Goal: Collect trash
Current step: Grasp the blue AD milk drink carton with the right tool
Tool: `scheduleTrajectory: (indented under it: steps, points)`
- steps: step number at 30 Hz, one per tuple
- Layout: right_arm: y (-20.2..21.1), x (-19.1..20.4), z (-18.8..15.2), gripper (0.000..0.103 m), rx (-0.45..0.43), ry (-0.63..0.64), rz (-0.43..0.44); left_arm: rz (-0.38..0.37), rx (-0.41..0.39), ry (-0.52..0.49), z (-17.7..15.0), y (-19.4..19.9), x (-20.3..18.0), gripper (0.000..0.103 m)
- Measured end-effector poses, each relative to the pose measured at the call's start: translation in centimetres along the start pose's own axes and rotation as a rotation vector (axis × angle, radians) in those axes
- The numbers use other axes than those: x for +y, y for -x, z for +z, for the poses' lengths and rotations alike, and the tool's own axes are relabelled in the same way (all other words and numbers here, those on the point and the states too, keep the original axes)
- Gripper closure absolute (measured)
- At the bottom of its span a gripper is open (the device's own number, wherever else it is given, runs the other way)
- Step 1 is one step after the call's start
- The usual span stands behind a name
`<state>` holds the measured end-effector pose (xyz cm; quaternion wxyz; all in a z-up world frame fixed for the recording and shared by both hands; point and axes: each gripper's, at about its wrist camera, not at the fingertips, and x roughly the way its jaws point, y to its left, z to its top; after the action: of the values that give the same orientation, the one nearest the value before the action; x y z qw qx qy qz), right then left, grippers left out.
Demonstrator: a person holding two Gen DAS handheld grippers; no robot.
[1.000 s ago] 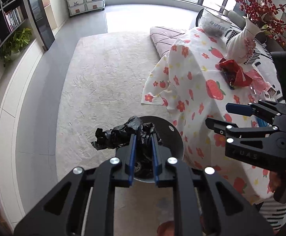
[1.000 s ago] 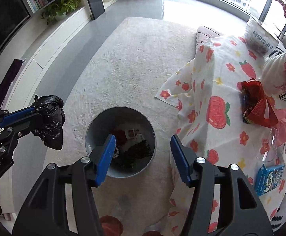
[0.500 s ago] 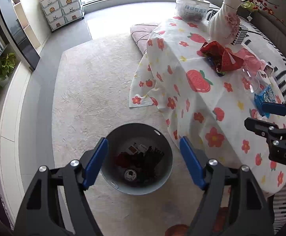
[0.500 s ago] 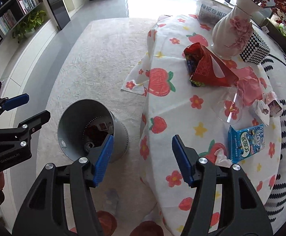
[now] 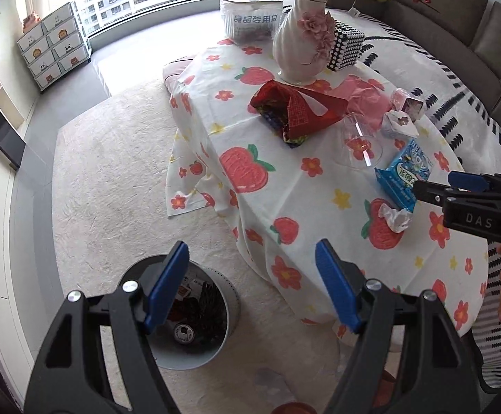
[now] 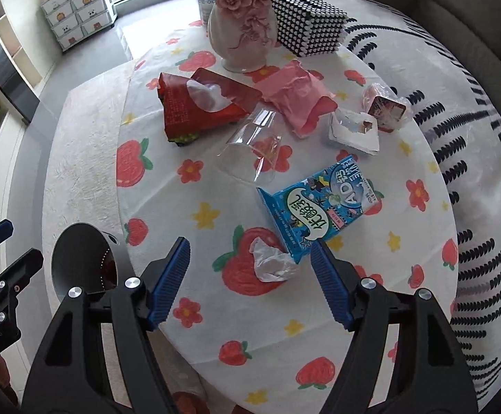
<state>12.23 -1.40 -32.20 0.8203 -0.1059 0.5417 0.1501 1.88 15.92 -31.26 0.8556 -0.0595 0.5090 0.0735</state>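
Living room, cream rug, round bench under a strawberry-print cloth. Left gripper (image 5: 250, 284) fingers spread wide, empty — a second ago they were clenched on a black bag over the bin (image 5: 181, 314); bag now dropped, so that piece is done. Right gripper (image 6: 250, 281) fingers also spread, empty, and has swung from above the bin to above the bench edge, framing a crumpled tissue (image 6: 271, 258) that touches the blue carton (image 6: 319, 207). Likely next pick: tissue or carton. Further out on the bench: tipped clear cup (image 6: 254, 148), red wrapper (image 6: 202, 107), pink paper (image 6: 295, 96), white torn packet (image 6: 354, 131), small pink tub (image 6: 385, 107), vase (image 6: 243, 20), studded box (image 6: 309, 20).

Hard to tell: bin contents mostly dark, a can end and a red-white scrap readable, dropped bag not clearly distinguishable; left finger covers part of the bin mouth. Cup outline faint against the cloth
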Motion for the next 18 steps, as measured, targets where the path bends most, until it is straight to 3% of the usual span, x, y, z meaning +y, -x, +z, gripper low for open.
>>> scheduleTrajectory:
  steps: [9, 18]
  points:
    - [-3.3, -5.5, 1.9, 0.033, -0.010, -0.218, -0.068, -0.034, -0.014, -0.072, 2.7, -2.1, -4.5, 0.027]
    - [-7.6, -7.7, 3.3, 0.033, 0.019, -0.331, -0.096, -0.056, -0.014, -0.099, 4.7, -4.0, -7.1, 0.027]
